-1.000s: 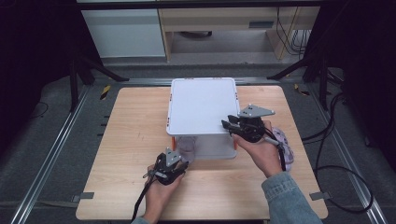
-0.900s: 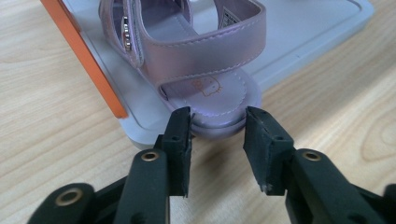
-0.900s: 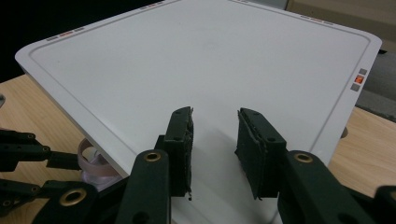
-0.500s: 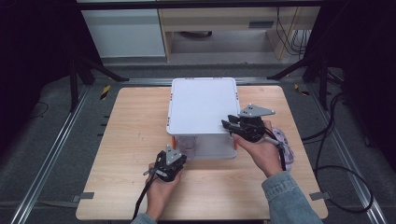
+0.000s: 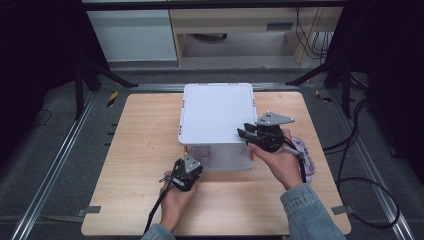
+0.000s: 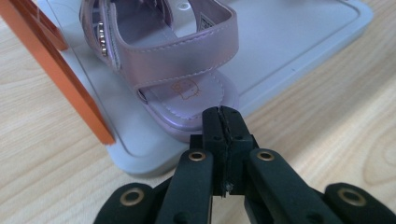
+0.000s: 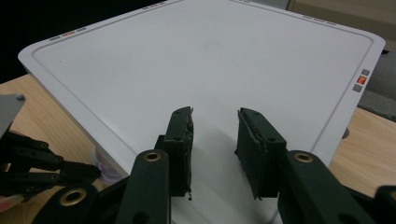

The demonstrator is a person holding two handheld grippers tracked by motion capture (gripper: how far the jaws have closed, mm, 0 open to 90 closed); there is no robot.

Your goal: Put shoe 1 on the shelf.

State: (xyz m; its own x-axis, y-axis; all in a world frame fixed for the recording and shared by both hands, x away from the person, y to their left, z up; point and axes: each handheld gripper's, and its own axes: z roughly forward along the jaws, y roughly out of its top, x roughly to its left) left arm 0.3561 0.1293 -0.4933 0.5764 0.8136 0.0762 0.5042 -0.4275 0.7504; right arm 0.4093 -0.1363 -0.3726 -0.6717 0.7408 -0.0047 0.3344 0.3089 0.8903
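Note:
A pink strapped sandal (image 6: 177,60) lies on the lower white plate (image 6: 289,42) of a two-level white stand, beside an orange post (image 6: 60,79). My left gripper (image 6: 222,112) has just closed. Its jaws are pressed together at the sandal's front sole edge, and I see nothing between them. In the high view the left gripper (image 5: 192,159) sits at the stand's near side. My right gripper (image 5: 241,132) hovers over the near right corner of the stand's white top (image 5: 215,107). In its own view the right gripper (image 7: 215,116) is open over that top (image 7: 210,51), holding nothing.
The stand is at the middle of a wooden table (image 5: 140,150). A pale lilac thing (image 5: 304,150) lies on the wood under the right hand. Dark floor, metal rails and cables surround the table. Bare wood lies to the left and front.
The left gripper's jaws have come together and the hand has edged slightly toward the stand. The right hand and gripper have stayed put.

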